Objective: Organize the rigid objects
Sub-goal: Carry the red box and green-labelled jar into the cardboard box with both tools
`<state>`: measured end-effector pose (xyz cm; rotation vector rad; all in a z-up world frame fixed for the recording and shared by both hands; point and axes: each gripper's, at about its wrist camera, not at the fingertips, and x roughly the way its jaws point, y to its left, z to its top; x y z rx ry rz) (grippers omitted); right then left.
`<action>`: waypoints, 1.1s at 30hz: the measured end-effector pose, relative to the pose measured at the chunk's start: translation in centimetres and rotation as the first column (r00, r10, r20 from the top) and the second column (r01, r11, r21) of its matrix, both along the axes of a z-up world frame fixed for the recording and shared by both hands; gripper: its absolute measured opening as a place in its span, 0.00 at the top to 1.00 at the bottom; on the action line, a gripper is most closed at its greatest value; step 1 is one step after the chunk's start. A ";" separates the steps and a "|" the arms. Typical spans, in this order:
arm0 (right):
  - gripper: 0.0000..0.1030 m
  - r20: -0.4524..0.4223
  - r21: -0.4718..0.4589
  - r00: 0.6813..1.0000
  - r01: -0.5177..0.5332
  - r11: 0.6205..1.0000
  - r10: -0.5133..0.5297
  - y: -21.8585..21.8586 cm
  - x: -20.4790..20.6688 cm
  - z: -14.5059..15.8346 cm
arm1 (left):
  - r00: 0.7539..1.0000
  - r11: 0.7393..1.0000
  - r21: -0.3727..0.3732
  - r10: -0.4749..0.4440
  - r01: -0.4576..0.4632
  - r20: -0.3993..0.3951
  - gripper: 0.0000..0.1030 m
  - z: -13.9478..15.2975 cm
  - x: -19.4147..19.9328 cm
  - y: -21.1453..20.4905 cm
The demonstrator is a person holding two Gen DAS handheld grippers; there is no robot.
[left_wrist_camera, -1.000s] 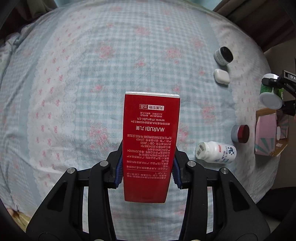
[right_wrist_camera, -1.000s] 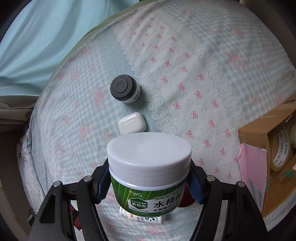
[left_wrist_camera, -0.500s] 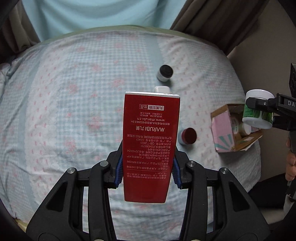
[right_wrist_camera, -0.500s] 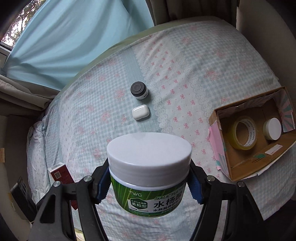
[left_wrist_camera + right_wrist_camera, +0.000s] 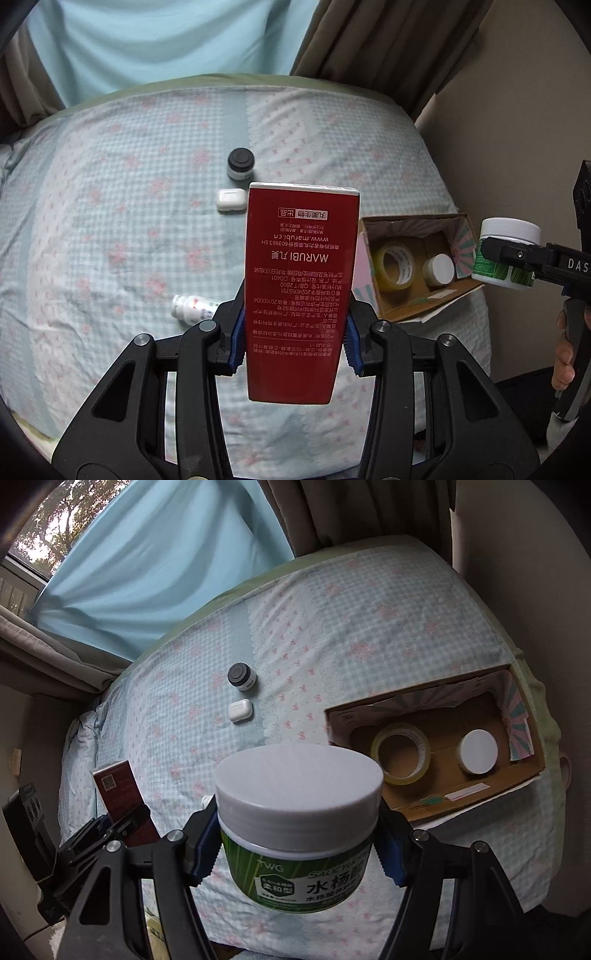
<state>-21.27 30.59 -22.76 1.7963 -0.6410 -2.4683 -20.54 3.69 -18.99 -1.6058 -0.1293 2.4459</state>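
The red carton point(image 5: 301, 291) is clamped by the left gripper point(image 5: 295, 345) and the green jar point(image 5: 299, 829) by the right gripper point(image 5: 299, 843), both held above the bed point(image 5: 332, 627), probably for placing into the cardboard box point(image 5: 406, 805).

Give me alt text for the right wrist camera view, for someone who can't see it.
The right gripper holds a white-lidded green jar above a bed. To the right lies an open cardboard box holding a tape roll and a small white-lidded jar; farther back are a dark-capped jar and a white earbud case.
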 end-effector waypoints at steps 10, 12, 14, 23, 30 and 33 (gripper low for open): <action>0.36 0.017 0.050 0.999 -0.036 0.998 0.035 13.5 1.3 -1.0 | 0.999 1.000 0.001 -0.007 0.007 0.048 0.63 -2.5 0.7 13.3; 0.36 0.030 0.056 0.999 -0.043 0.998 0.042 15.6 1.2 -1.7 | 0.998 0.999 -0.013 -0.036 0.037 0.057 0.63 -3.1 0.4 16.3; 0.36 0.038 0.050 0.998 -0.043 0.998 0.041 17.5 1.0 -2.6 | 0.995 0.997 -0.019 -0.067 0.069 0.072 0.63 -4.1 -0.2 19.0; 0.36 0.089 -0.017 0.996 -0.009 1.000 0.010 22.8 -2.4 -9.0 | 0.964 0.981 -0.026 -0.185 0.194 0.189 0.63 -11.3 -4.1 28.6; 0.36 0.086 -0.064 0.995 -0.036 0.997 0.042 22.7 -4.8 -13.3 | 0.931 0.961 -0.034 -0.255 0.273 0.263 0.63 -16.8 -6.3 32.6; 0.36 0.078 -0.080 0.996 -0.041 0.996 0.047 22.7 -5.3 -14.7 | 0.919 0.957 -0.029 -0.268 0.288 0.288 0.63 -18.9 -6.9 33.4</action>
